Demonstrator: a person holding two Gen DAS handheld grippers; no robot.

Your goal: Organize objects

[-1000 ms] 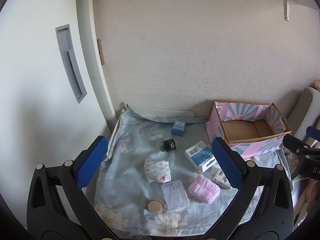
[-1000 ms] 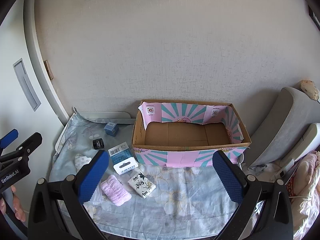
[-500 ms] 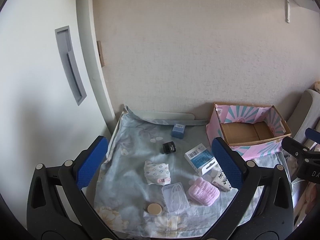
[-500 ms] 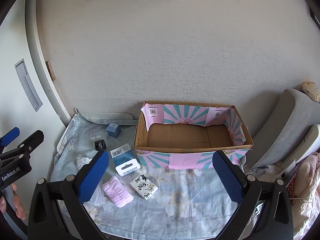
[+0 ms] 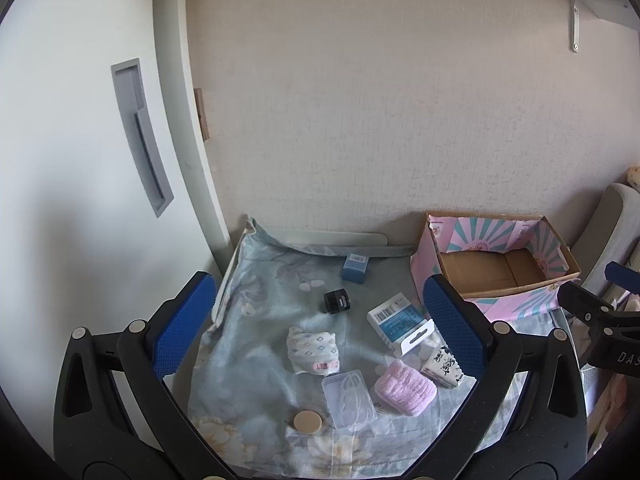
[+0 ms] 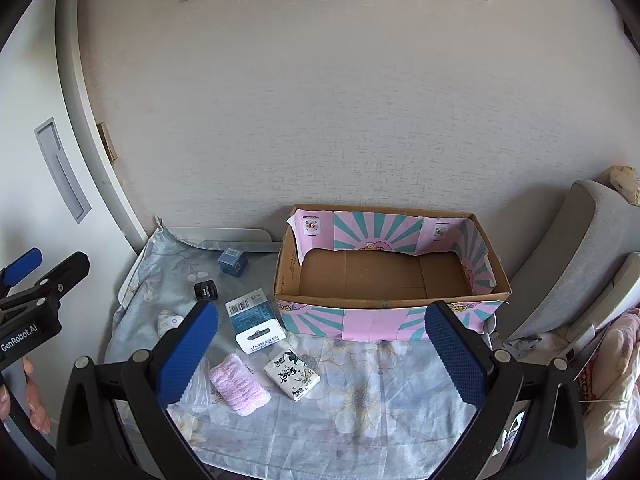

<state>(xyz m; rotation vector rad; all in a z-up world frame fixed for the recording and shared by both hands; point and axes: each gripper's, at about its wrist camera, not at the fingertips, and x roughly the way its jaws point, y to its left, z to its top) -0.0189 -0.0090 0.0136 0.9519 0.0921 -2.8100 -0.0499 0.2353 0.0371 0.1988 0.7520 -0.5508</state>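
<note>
Both views pulled back slightly, cardboard box (image 6: 390, 276) empty, left tool (image 5: 320, 320) and right tool (image 6: 320, 344) apart.

A pale blue floral cloth (image 6: 376, 408) covers the low table, bearing a pink-and-teal cardboard box (image 6: 384, 320), blue carton (image 5: 396, 319), pink towel (image 5: 405, 388) and tissue pack (image 6: 292, 374).

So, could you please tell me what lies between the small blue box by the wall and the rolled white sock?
A small black jar sits between the blue box and the sock, clearest in the left wrist view.
</note>
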